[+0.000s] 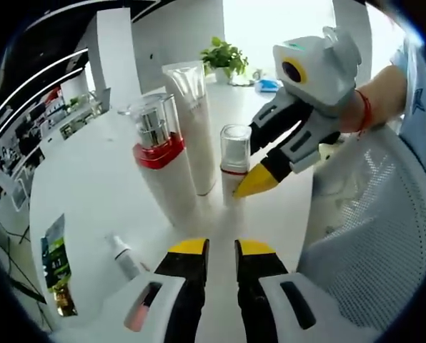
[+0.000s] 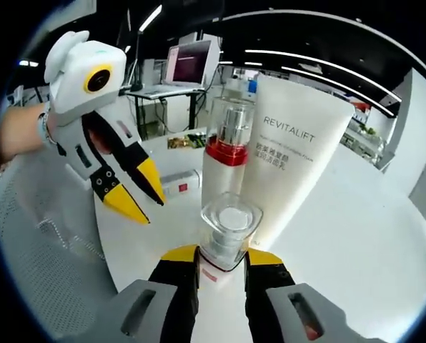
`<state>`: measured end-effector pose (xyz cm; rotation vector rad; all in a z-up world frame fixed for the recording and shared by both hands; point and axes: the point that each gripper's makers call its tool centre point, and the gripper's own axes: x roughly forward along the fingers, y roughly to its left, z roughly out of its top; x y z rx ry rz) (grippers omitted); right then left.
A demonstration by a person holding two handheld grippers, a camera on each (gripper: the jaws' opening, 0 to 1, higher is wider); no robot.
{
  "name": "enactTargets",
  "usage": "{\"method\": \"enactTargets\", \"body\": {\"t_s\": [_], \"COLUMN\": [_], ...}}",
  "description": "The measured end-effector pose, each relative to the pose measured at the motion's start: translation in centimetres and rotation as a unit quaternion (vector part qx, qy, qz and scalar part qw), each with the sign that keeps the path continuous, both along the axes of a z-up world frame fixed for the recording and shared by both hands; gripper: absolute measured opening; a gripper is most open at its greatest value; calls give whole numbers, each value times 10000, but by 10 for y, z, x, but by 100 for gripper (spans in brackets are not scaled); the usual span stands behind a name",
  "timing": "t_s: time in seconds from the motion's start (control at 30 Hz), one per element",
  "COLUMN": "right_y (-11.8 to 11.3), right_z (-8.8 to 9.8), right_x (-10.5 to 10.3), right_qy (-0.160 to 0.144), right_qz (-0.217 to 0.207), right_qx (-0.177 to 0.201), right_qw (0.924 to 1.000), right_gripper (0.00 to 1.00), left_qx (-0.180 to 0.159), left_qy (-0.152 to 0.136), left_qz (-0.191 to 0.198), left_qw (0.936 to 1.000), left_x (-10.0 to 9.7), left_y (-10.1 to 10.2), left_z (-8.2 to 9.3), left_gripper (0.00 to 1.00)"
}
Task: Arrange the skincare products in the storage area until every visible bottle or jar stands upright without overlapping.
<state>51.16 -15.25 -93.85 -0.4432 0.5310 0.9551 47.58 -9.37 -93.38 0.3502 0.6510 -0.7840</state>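
Note:
Three products stand upright close together on the white table (image 1: 91,186): a pump bottle (image 1: 156,146) (image 2: 226,146) with a red band and clear cap, a tall white REVITALIFT tube (image 1: 193,121) (image 2: 295,153) standing on its cap, and a small clear-capped bottle (image 1: 235,151) (image 2: 228,223). My right gripper (image 2: 224,256) (image 1: 247,183) is shut on the small bottle's lower part, just in front of the tube. My left gripper (image 1: 221,247) (image 2: 141,199) hovers a short way off with its jaws slightly open and nothing between them. A small white sample tube (image 1: 124,257) lies flat on the table.
A green sachet (image 1: 56,261) lies near the table edge. A white mesh chair (image 1: 384,214) (image 2: 41,243) stands beside the table. A potted plant (image 1: 224,54) sits at the far end. A small white box with a red label (image 2: 181,187) and a laptop (image 2: 191,64) lie behind.

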Motion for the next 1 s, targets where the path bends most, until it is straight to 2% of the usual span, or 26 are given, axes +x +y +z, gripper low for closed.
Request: {"method": "enactTargets", "body": {"t_s": [0.57, 0.8, 0.87, 0.97, 1.0], "right_y": [-1, 0, -2, -14, -15], "right_z": [-7, -10, -15, -36, -40], "right_x": [0, -1, -5, -14, -15], "right_qy": [-8, -88, 40, 428, 501], "right_qz": [8, 111, 195, 333, 337], "right_qx": [-185, -314, -449, -1114, -1187], "right_qw": [9998, 9994, 9988, 9923, 9911], "right_gripper": [19, 19, 19, 16, 15], "left_qx": [310, 288, 318, 302, 297], "left_qy": [-77, -115, -112, -113, -113], "left_qz": [9, 18, -1, -13, -12], "left_qw": [9995, 9995, 9994, 9995, 9995], "left_x": [1, 2, 2, 2, 2], "left_y": [7, 7, 7, 6, 6], "left_z": [-5, -3, -4, -3, -3], "left_gripper": [18, 17, 17, 17, 17]}}
